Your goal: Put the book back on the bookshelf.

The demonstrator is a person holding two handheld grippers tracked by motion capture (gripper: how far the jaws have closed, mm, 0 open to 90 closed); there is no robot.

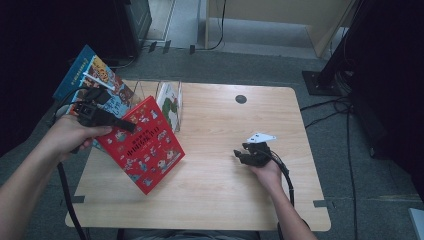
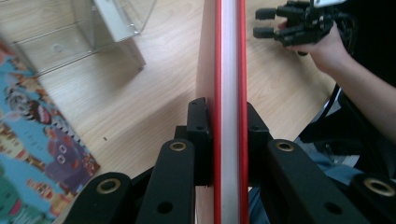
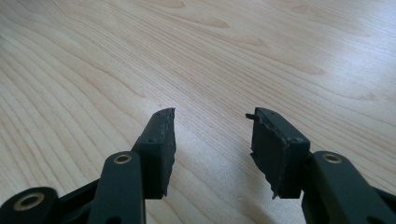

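Note:
My left gripper (image 1: 129, 125) is shut on a red picture book (image 1: 147, 147), held tilted above the table's left side. In the left gripper view the book's red-edged spine (image 2: 229, 70) runs upright between the two jaws, which clamp it from both sides. A blue picture book (image 1: 92, 75) lies behind it at the table's left edge, seen as a colourful cover (image 2: 37, 154). My right gripper (image 1: 240, 156) stands open low over the bare wood at the right, with nothing between its jaws (image 3: 212, 135); it shows far off as well (image 2: 266, 23).
A clear acrylic book stand (image 1: 150, 92) sits at the back left of the wooden table (image 1: 225, 200), with a white-and-green book (image 1: 170, 105) upright in it. A dark round hole (image 1: 241, 99) marks the back of the table. Cables (image 1: 330, 107) lie on the floor at the right.

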